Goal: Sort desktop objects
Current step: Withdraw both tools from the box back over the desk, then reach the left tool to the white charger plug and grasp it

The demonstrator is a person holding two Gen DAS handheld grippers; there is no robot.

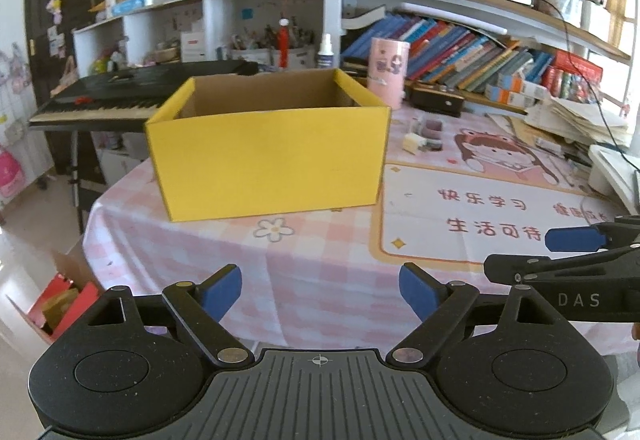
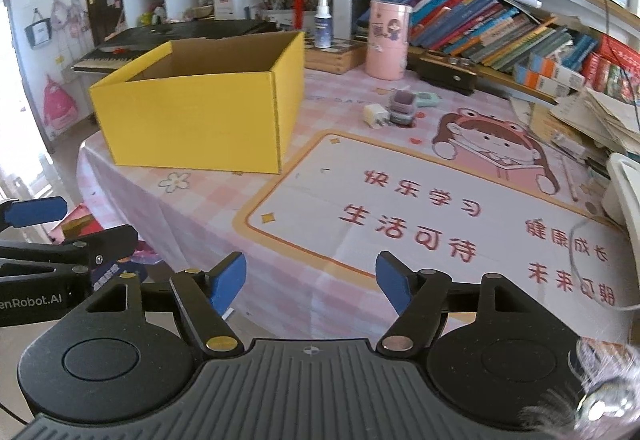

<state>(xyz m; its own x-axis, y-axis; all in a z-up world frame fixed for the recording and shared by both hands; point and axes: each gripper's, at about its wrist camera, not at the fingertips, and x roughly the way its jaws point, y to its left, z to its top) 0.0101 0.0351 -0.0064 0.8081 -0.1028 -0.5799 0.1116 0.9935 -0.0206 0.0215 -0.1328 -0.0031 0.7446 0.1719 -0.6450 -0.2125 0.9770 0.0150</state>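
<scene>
Pink checked tablecloth point(image 2: 208, 224) under open-topped yellow cardboard box point(image 1: 268, 160), plain brown inside.

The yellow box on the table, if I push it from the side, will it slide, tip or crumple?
The yellow box is probably light: it is open-topped cardboard, and no contents show. Being wide and low, it likely slides on the tablecloth rather than tipping. Its thin walls may flex, so a push low near a corner seems safer.
</scene>
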